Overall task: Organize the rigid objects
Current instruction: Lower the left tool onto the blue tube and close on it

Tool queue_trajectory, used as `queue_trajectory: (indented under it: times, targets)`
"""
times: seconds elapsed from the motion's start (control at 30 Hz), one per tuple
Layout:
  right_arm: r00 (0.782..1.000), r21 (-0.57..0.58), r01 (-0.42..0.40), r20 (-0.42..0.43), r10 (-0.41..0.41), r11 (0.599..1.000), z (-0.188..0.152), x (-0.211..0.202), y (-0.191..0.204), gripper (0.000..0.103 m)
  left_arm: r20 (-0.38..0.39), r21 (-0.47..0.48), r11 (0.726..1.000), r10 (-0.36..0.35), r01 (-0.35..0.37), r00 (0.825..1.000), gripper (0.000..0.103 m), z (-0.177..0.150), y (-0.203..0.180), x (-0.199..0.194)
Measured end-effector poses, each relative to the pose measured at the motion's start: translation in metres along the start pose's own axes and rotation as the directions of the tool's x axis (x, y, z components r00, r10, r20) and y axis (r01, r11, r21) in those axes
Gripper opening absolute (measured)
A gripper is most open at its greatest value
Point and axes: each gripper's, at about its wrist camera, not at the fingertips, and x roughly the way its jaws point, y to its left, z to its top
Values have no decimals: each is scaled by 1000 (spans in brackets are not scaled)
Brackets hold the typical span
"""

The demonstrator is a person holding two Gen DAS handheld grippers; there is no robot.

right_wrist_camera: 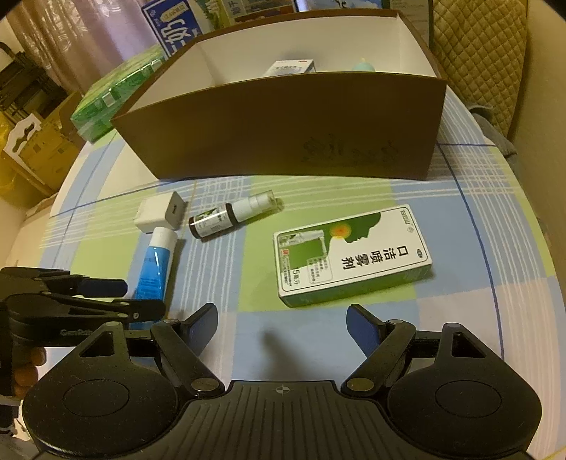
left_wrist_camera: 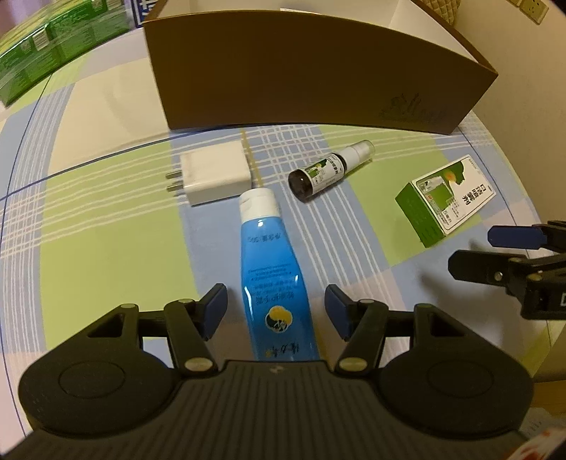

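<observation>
A blue tube with a white cap (left_wrist_camera: pixel 272 269) lies on the checked tablecloth, its tail between the open jaws of my left gripper (left_wrist_camera: pixel 276 311), untouched. A white charger plug (left_wrist_camera: pixel 212 175) and a small dark spray bottle (left_wrist_camera: pixel 325 170) lie beyond it. A green-and-white spray box (right_wrist_camera: pixel 350 256) lies flat just ahead of my open, empty right gripper (right_wrist_camera: pixel 281 327). The brown cardboard box (right_wrist_camera: pixel 283 134) stands open behind them, with a small carton and a pale object inside. In the right wrist view the tube (right_wrist_camera: pixel 154 263), plug (right_wrist_camera: pixel 159 212) and bottle (right_wrist_camera: pixel 226 216) sit left.
Green packaged boxes (left_wrist_camera: pixel 46 53) lie at the table's far left, beside the cardboard box. A blue-and-white carton (right_wrist_camera: pixel 173 24) stands behind it. A quilted chair back (right_wrist_camera: pixel 474 53) is at the far right. The table edge curves round on the right.
</observation>
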Motion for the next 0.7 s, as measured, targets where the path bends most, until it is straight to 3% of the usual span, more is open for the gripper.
queue_trajectory:
  times: [0.37,0.7]
  targets:
    - [1000,22,11,-2,-11,1000,-2,1,-9,77,10,17,999,49,-49,999,43,7,-7,14]
    - [1000,16,8,-5,-7,1000,-2,2,-8,77,28,45,997,59,-60,998,38,6,-8,13]
